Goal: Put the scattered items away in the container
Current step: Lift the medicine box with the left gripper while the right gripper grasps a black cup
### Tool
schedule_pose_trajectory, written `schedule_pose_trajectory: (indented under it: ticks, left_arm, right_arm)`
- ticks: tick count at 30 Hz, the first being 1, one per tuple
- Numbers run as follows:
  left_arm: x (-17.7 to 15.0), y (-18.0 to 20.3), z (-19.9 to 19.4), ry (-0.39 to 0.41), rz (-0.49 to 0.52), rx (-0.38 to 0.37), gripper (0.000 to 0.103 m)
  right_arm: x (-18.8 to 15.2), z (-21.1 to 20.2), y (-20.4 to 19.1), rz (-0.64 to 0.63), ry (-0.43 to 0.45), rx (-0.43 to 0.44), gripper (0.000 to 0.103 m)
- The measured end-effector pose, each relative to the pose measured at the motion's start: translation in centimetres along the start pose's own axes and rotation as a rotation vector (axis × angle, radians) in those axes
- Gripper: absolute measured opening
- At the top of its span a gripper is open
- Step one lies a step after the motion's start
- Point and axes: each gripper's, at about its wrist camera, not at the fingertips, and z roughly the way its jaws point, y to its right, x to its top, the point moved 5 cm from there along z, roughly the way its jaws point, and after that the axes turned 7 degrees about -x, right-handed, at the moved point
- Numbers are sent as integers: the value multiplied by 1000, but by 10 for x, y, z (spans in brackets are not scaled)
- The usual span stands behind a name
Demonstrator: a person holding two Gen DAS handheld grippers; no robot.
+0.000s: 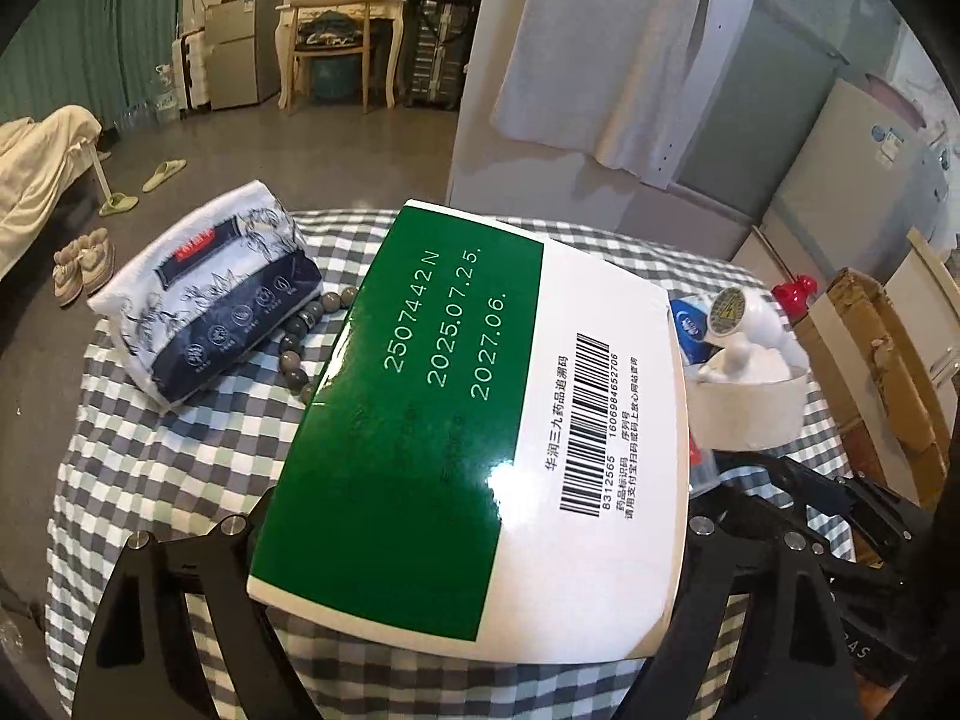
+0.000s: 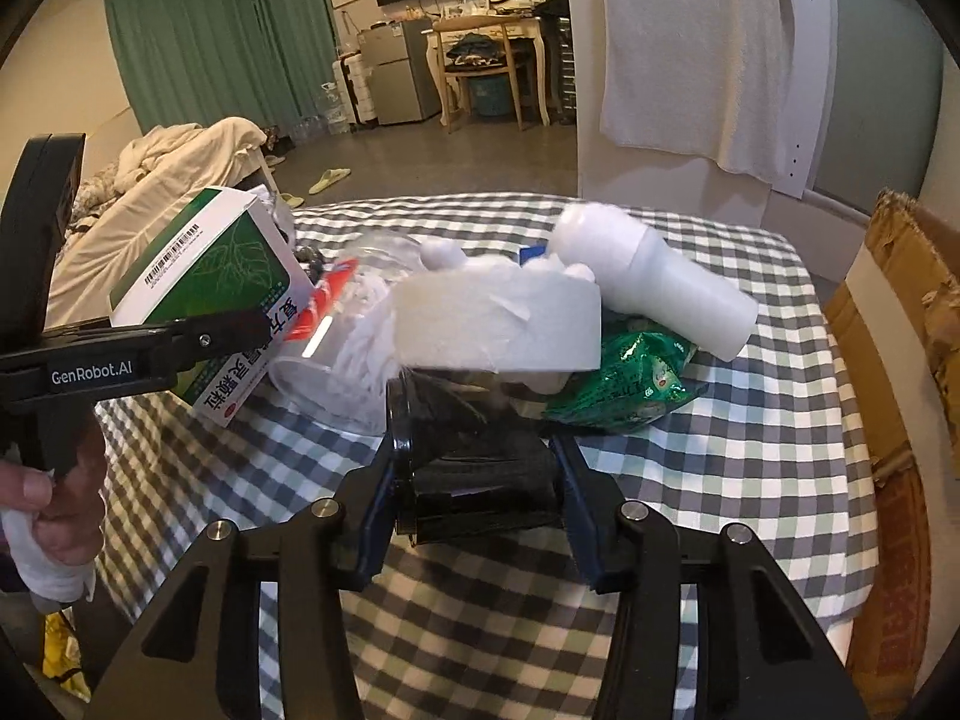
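1. Two grippers busy, each closed on something, over a round table in checked cloth [image 2: 750,450].
2. Left gripper [image 1: 468,522]: clamped across the sides of a green and white medicine box [image 1: 456,420], filling the centre of the left wrist view. Lifted clear of the cloth and tilted, probably so it can travel over the clutter instead of ploughing through it.
3. Same box seen at the left edge of the right wrist view, just beside the pile, with a hand [image 2: 54,492] on the gripper handle at lower left.
4. Right gripper [image 2: 477,480]: pinched on the near end of a dark container [image 2: 444,414], centre of frame. Likely gripped to steady it while the box comes in.
5. Already heaped in or on the container: a white tape roll [image 2: 498,324] on top, a white bottle [image 2: 654,294] lying on its side behind, a green packet [image 2: 630,378] to the right. Hard to tell which sit inside and which merely lean.
6. Left of the pile, a clear tub of cotton swabs [image 2: 348,360], touching the tape roll; inside or outside the container unclear.
7. Still loose on the cloth, left part of the left wrist view: a tissue pack [image 1: 204,300] and a bead bracelet [image 1: 306,324] beside it.
8. Judged partway done. Little free room visible on the heap, so a risk of the box sliding off or tipping the tape roll.
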Motion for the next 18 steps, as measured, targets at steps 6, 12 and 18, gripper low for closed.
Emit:
schedule_pose_trajectory:
  ticks: [6,12,18]
  left_arm:
    - [1,-5,-24,39,-9,6,88]
    - [-4,-8,-49,77,-9,13,88]
    - [-7,3,-76,121,6,17,88]
  right_arm:
    - [1,-19,-3,39,20,-6,48]
    - [-1,-35,-7,45,40,-10,48]
    - [4,-55,-15,24,77,-25,48]
